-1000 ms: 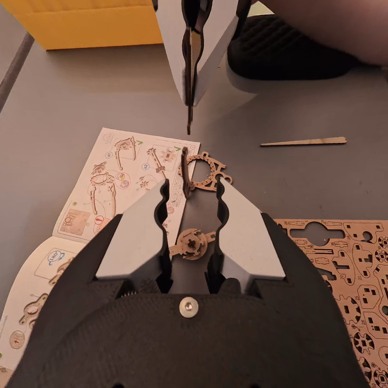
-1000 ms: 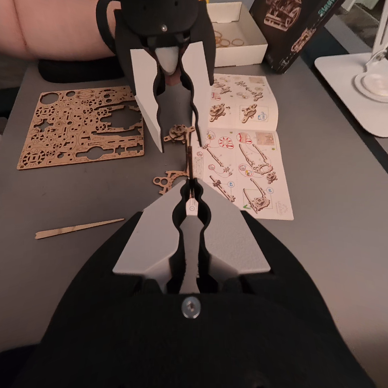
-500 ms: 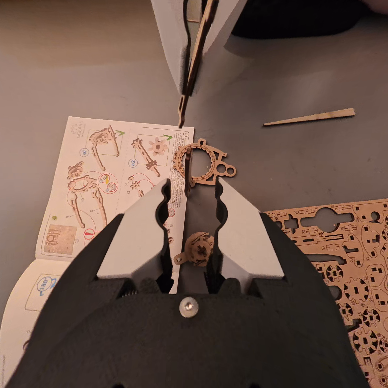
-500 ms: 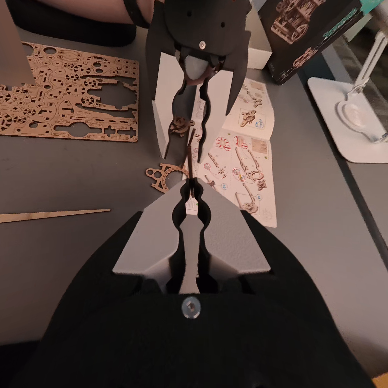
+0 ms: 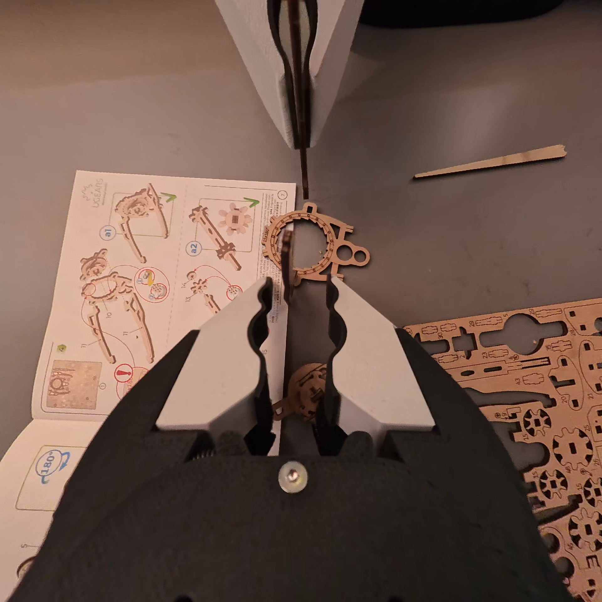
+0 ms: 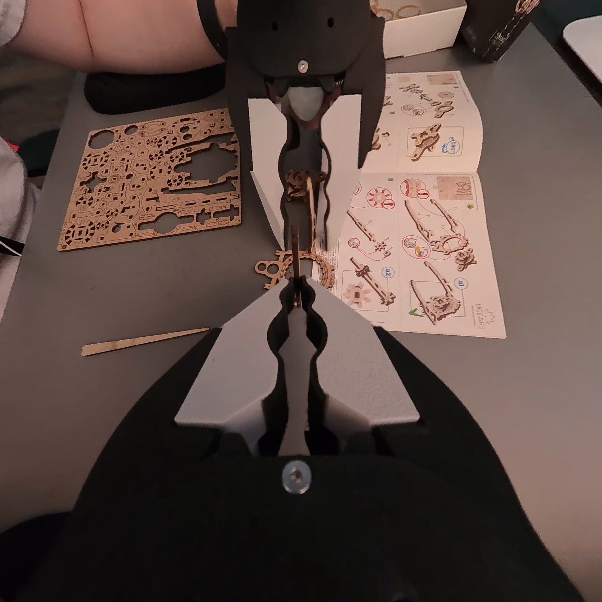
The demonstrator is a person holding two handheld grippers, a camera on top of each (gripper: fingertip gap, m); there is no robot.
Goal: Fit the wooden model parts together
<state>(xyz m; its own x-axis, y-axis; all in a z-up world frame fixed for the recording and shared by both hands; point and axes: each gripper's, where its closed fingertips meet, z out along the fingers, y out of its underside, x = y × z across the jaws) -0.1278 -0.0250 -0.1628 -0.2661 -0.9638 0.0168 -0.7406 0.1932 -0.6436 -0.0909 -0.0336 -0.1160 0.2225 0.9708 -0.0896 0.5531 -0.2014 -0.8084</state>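
My left gripper (image 5: 297, 283) is shut on a small wooden assembly: a round gear hub (image 5: 306, 391) deep between the jaws, with a thin arm (image 5: 286, 257) reaching forward past the tips. My right gripper (image 6: 295, 281) is shut on a thin flat wooden strip (image 6: 295, 250), seen edge-on. The two grippers face each other tip to tip. In the left wrist view the right gripper (image 5: 299, 145) points its strip (image 5: 305, 182) down at a ring-shaped wooden part (image 5: 309, 247) flat on the table. The strip's end and the arm's end are apart. The left gripper (image 6: 304, 244) also shows in the right wrist view.
An open instruction leaflet (image 5: 146, 277) lies beside the ring part. A laser-cut wooden sheet (image 5: 521, 391) lies on the other side. A pointed wooden stick (image 5: 488, 161) lies loose on the grey table. A white box (image 6: 420, 29), a dark box (image 6: 498, 29) and a person's arm (image 6: 130, 39) are at the back. Spacing between my two grippers at the tips: around 7 cm. The pointed wooden stick (image 5: 488, 161) is about 12 cm from both grippers' fingertips. Look for it in the right wrist view (image 6: 147, 339) too.
The right gripper's strip, tilted half a second ago, now stands straight and edge-on. Both grippers have drawn closer over the ring part. The hub has turned between the left jaws.
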